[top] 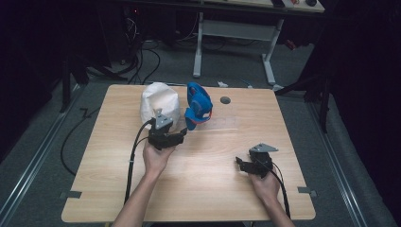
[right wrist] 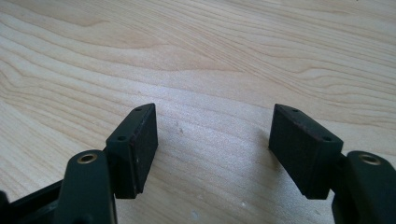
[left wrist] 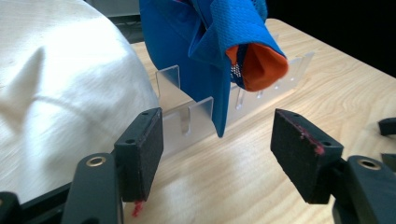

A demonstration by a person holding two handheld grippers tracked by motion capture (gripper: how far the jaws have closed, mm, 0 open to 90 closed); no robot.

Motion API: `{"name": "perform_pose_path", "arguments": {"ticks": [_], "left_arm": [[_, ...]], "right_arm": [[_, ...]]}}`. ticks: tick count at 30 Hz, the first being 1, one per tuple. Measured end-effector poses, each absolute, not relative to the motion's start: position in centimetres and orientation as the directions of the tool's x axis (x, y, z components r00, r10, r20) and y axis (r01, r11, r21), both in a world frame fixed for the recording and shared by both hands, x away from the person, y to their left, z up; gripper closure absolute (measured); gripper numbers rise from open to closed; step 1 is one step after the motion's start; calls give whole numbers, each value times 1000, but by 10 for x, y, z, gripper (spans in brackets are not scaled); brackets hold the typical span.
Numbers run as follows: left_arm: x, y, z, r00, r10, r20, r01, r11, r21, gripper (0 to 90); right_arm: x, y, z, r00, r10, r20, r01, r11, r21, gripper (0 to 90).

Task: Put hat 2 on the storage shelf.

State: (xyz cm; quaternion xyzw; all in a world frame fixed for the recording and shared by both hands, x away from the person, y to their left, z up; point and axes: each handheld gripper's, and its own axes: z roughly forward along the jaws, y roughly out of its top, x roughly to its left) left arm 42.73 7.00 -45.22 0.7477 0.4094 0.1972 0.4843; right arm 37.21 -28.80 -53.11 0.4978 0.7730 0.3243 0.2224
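Blue cloth [top: 198,105], with an orange lining that shows in the left gripper view at a folded-over end [left wrist: 259,70], stands draped over a clear slotted acrylic rack [left wrist: 196,119] on the wooden bench [top: 203,189]. Taking that rack as the landmark: a white bag [top: 160,105] with a rounded, crumpled top sits just beside it on the person's left, and in the left gripper view the bag's side looks to touch the rack's near end, though I cannot tell for sure. A small round dark hole [top: 225,100] in the bench lies beyond the rack on the person's right.

The left gripper [top: 182,134] is on the person's side of the rack, near it, with the bag close on its left. Its jaws are spread apart with nothing between them, and they point at the rack and the hanging edge of the cloth, short of touching either. The left hand [top: 157,156] holds it from behind, and its black cable [top: 134,156] trails back toward the bench's near edge.

The right gripper [top: 239,164] is well apart from the rack, toward the person and to the right, held by the right hand [top: 265,185]. Its jaws are likewise spread and empty, low over bare wood.
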Motion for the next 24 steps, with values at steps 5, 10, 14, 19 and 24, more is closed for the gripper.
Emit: {"name": "perform_pose_path", "arguments": {"ticks": [5, 10, 14, 19, 24], "left_arm": [[413, 85, -455, 594, 796, -118, 433, -192, 881, 336], [397, 100, -465, 590, 801, -103, 446, -217, 868, 328], [387, 111, -472, 581, 806, -113, 457, -208, 865, 325], [378, 123, -482, 569, 811, -135, 478, -193, 857, 320], [373, 132, -512, 528, 844, -98, 544, -247, 802, 315]], "right_arm": [[372, -288, -531, -405, 914, -19, 627, 292, 722, 327], [372, -288, -531, -404, 914, -19, 627, 292, 722, 327], [372, -288, -531, -404, 914, -19, 627, 292, 722, 327], [372, -288, -531, -404, 914, -19, 627, 292, 722, 327], [372, -288, -531, -404, 914, -20, 627, 293, 722, 327]]}}
